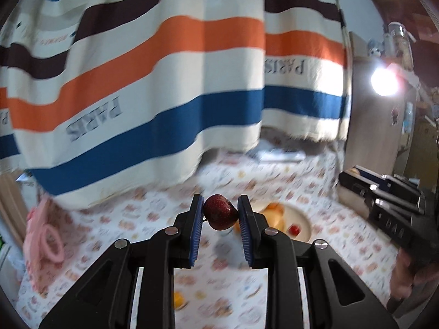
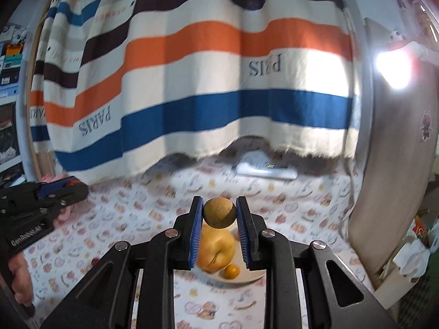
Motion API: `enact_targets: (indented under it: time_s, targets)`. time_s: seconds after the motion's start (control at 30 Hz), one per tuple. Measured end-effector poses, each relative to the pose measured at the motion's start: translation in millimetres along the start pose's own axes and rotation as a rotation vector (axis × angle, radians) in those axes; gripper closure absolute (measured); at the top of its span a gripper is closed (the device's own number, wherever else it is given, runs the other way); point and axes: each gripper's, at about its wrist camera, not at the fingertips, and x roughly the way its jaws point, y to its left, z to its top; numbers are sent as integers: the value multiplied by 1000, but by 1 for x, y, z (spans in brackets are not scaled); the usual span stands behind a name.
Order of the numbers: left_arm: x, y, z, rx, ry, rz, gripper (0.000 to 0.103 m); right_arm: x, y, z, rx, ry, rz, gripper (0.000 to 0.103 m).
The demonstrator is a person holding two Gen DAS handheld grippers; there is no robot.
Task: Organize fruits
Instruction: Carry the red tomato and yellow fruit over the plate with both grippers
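Fruit occupies both grippers. The left gripper (image 1: 220, 212) is closed on a dark red fruit (image 1: 220, 212), glossy and speckled, pinched between the blue pads near the fingertips and held clear above the tablecloth (image 1: 131, 219). The right gripper (image 2: 219, 213) is closed on a small round brown fruit (image 2: 219, 213) with a rough, matte skin, also clamped between the pad tips and raised off the table. In the right wrist view, a plate (image 2: 255, 275) lies directly below the gripper; it carries a large yellow fruit (image 2: 216, 250) and, just beside it, a small orange fruit (image 2: 231, 271). In the left wrist view, the same plate (image 1: 301, 219) sits behind and to the right of the held fruit, with yellow-orange pieces and a small red item on it, all blurred. A further small orange fruit (image 1: 178, 300) lies on the tablecloth near the left gripper's base. A striped blanket (image 1: 175, 82) hangs behind the table, its lower edge just above the cloth. A pink object (image 1: 45, 241) rests at the table's left edge. A lamp (image 1: 384, 82) glares at the right.
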Motion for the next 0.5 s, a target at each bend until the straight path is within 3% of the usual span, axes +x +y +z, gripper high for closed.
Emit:
enact_targets:
  time_s: [0.13,0.3,0.37,0.5]
  targets:
    - [16,-27,17,9,-43,-84,79,-1,-8,9,-10,-48,-12,78]
    - [48,-60,31,-15,-34,-163,79,30,-40,13,45,-55,-36,78]
    - [71,-73,33,-4,22,-223,78,48,-56,8,66,-46,-87,78]
    - [116,-84,17,-26,132,-230,78,78,-84,-12,126,26,-91,78]
